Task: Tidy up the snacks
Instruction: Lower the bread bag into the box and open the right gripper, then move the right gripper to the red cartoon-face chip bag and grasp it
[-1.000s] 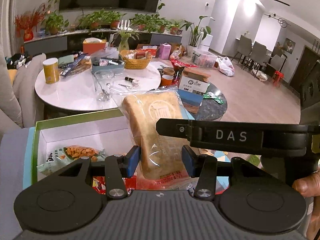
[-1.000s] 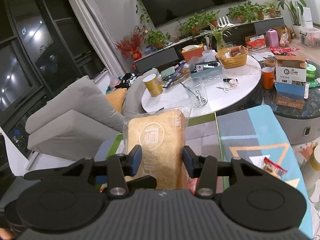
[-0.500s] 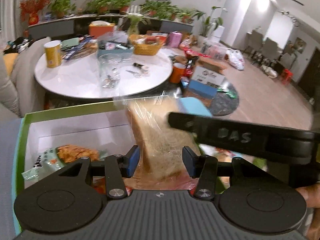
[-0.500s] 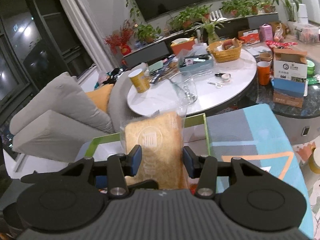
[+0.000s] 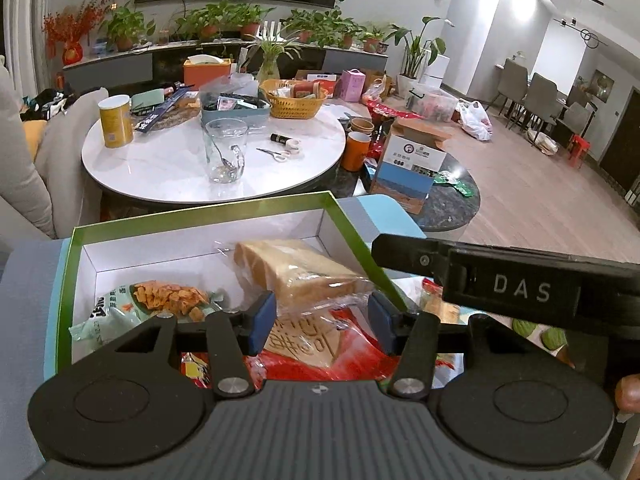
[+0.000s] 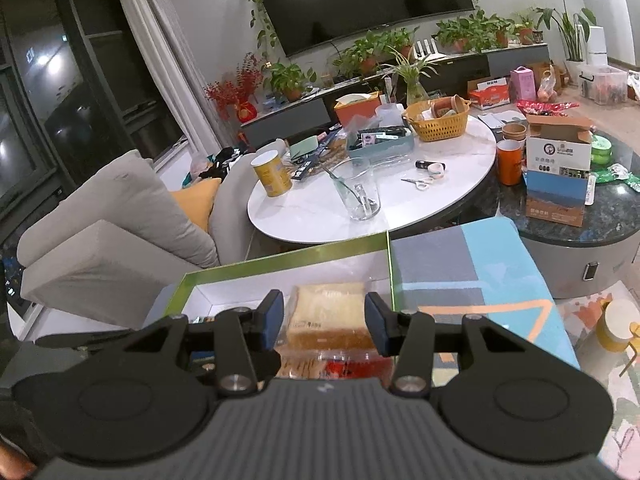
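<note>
A bag of sliced bread (image 5: 296,272) lies flat inside the green-rimmed white box (image 5: 208,216), on a red snack packet (image 5: 352,356). A pale green chip bag (image 5: 140,300) lies at the box's left. My left gripper (image 5: 322,322) is open just above the bread bag's near end. My right gripper (image 6: 324,320) is open, its blue pads on either side of the bread (image 6: 328,312) without pressing it. The right gripper's black body (image 5: 520,284) crosses the left wrist view at right.
The box (image 6: 280,268) sits on a blue, grey patterned mat (image 6: 460,280). Behind stands a round white table (image 5: 168,168) with a glass (image 5: 224,152), yellow can (image 5: 116,120) and basket. A cardboard carton (image 5: 412,168) is at right, a grey sofa (image 6: 100,232) at left.
The bread bag went from upright, held in both grippers, to lying flat in the box. Both grippers have opened and let it go.
</note>
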Action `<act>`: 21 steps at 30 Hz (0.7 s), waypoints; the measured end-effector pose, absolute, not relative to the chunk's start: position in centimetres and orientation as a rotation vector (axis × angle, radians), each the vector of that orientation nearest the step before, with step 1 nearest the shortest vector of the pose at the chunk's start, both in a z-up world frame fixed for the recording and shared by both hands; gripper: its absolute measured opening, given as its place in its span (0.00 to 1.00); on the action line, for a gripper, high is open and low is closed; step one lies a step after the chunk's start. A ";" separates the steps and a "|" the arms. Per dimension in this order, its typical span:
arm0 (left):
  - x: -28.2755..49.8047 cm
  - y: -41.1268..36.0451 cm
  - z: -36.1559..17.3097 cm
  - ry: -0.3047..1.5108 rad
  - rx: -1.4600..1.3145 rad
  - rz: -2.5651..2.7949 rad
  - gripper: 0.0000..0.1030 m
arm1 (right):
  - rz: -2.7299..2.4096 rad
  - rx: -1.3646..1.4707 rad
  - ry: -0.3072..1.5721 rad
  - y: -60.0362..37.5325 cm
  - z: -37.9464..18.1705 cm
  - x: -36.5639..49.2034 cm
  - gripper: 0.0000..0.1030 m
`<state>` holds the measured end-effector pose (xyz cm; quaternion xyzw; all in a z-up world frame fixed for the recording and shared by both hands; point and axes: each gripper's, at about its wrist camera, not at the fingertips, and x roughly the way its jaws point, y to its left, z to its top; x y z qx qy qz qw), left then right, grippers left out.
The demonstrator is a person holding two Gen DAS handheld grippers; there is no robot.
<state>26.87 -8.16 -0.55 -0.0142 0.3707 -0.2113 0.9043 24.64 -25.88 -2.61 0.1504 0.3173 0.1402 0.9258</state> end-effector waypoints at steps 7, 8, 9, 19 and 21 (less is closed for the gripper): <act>24.5 -8.8 0.3 0.752 -0.016 -0.454 0.47 | 0.280 0.304 0.653 -26.7 -2.2 22.7 0.34; 24.1 -9.0 0.3 0.750 -0.014 -0.455 0.47 | 0.278 0.304 0.653 -26.8 -2.2 22.4 0.34; 23.6 -9.1 0.4 0.748 -0.012 -0.457 0.47 | 0.277 0.304 0.652 -27.0 -2.1 22.0 0.34; 19.8 -9.9 0.3 0.755 -0.006 -0.475 0.48 | 0.274 0.306 0.649 -28.2 -1.8 18.8 0.34; 19.2 -10.1 0.2 0.761 -0.001 -0.478 0.49 | 0.273 0.310 0.652 -28.6 -1.9 18.4 0.34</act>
